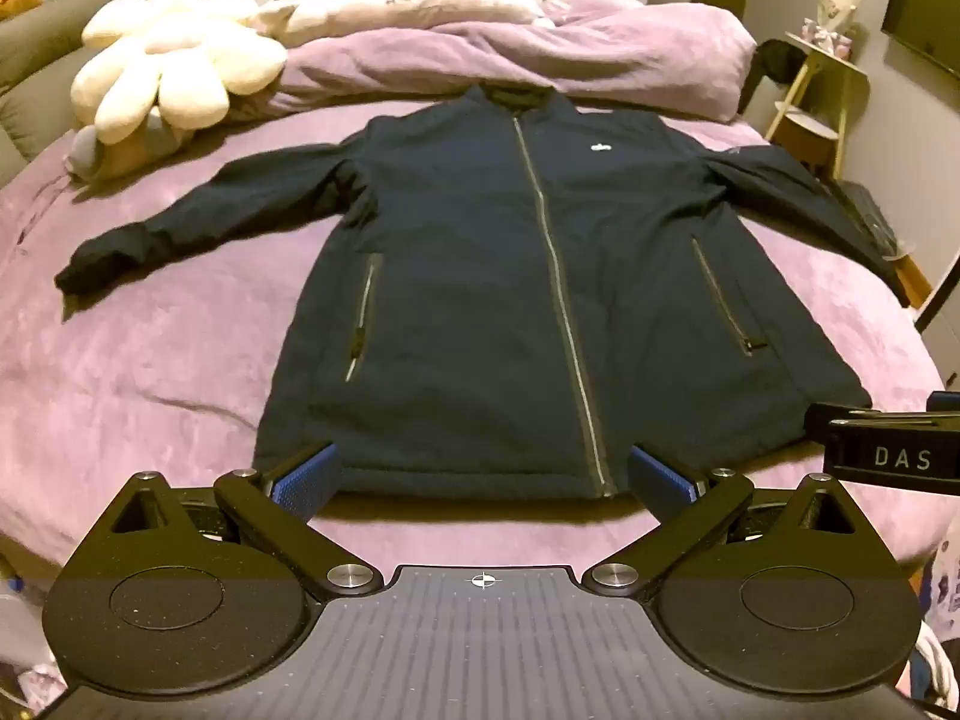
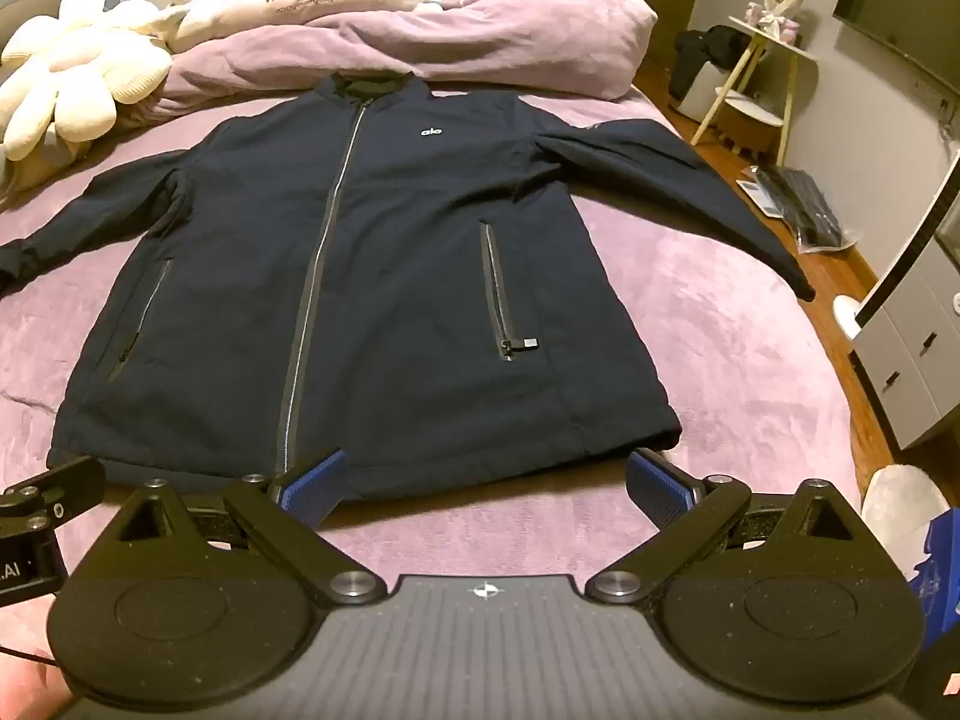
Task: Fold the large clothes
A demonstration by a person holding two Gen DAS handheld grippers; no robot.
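A dark navy zip jacket point(image 1: 480, 276) point(image 2: 372, 276) lies flat, front up, on a purple bed cover point(image 1: 168, 372) point(image 2: 720, 348), collar far, hem near, both sleeves spread sideways. My left gripper point(image 1: 480, 477) hovers open above the hem's middle, blue pads wide apart with nothing between them. My right gripper point(image 2: 486, 483) is open too, over the hem's right part, near the jacket's right corner. Each gripper shows at the edge of the other's view, the right one point(image 1: 888, 444) and the left one point(image 2: 42, 510).
A rumpled purple duvet point(image 1: 540, 54) and a cream flower-shaped cushion point(image 1: 174, 54) lie at the bed's head. To the right of the bed stand a small yellow-legged side table point(image 2: 756, 84), white drawers point(image 2: 912, 348) and dark packets point(image 2: 804, 204) on the wooden floor.
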